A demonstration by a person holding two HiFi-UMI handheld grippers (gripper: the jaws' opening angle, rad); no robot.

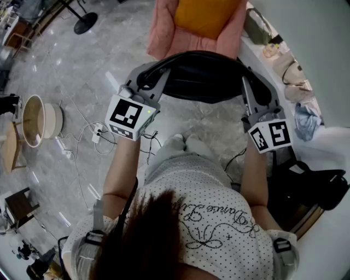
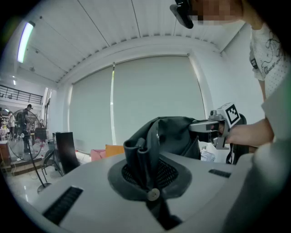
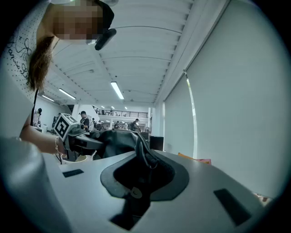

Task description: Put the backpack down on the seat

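I hold a black backpack [image 1: 202,76] in the air between both grippers, just short of a pink armchair [image 1: 164,33] with an orange cushion [image 1: 205,16]. My left gripper [image 1: 146,81] is shut on a folded black strap [image 2: 141,157] at the bag's left side. My right gripper [image 1: 250,97] is shut on a thin black strap [image 3: 143,152] at the bag's right side. In the left gripper view the backpack [image 2: 175,136] bulges beyond the jaws, with the right gripper [image 2: 213,127] behind it. The right gripper view shows the backpack [image 3: 113,141] and the left gripper [image 3: 75,136] past it.
A white ledge [image 1: 273,60] with bags and cloths runs along the right. A black chair [image 1: 306,188] stands at lower right. On the grey floor to the left are a round wooden basket [image 1: 35,120] and a power strip with cables [image 1: 97,133].
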